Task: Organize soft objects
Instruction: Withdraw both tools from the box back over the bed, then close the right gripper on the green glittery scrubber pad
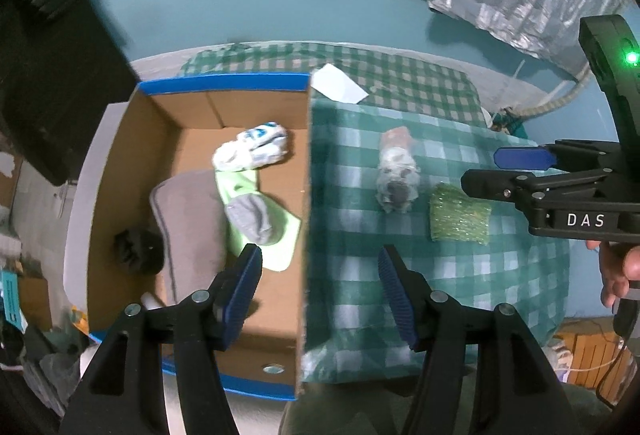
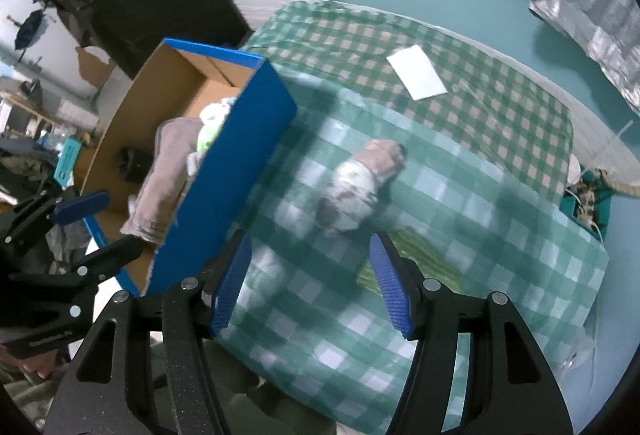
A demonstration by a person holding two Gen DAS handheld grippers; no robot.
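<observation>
The left gripper (image 1: pixel 320 295) hangs above the box's right wall, its fingers (image 1: pixel 244 287) released with nothing between them. Below it the cardboard box (image 1: pixel 192 107), blue on the outside, sits along the left edge of the surface (image 1: pixel 460 299), which wears a green checked cloth. Inside the box lie a white and blue rolled bundle (image 1: pixel 252 151) near the far wall, a light green cloth (image 1: pixel 256 203) with a grey sock (image 1: pixel 250 217) on top of it, a grey folded towel (image 1: pixel 188 219) beside them, and a small black item (image 1: pixel 134 247) at the left wall.

The right gripper (image 2: pixel 310 281) is over the cloth just right of the box, its fingers (image 2: pixel 390 283) also released and empty. On the surface, outside the box, a pale rolled bundle (image 1: pixel 396 175) with a pinkish far end lies near the middle, and a glittery green scrub pad (image 1: pixel 460 215) lies just beside it towards the right edge. A white sheet of paper (image 1: pixel 338 83) rests at the far edge, close to the box's far right corner. A hand (image 1: pixel 618 271) holds the right gripper's handle.
</observation>
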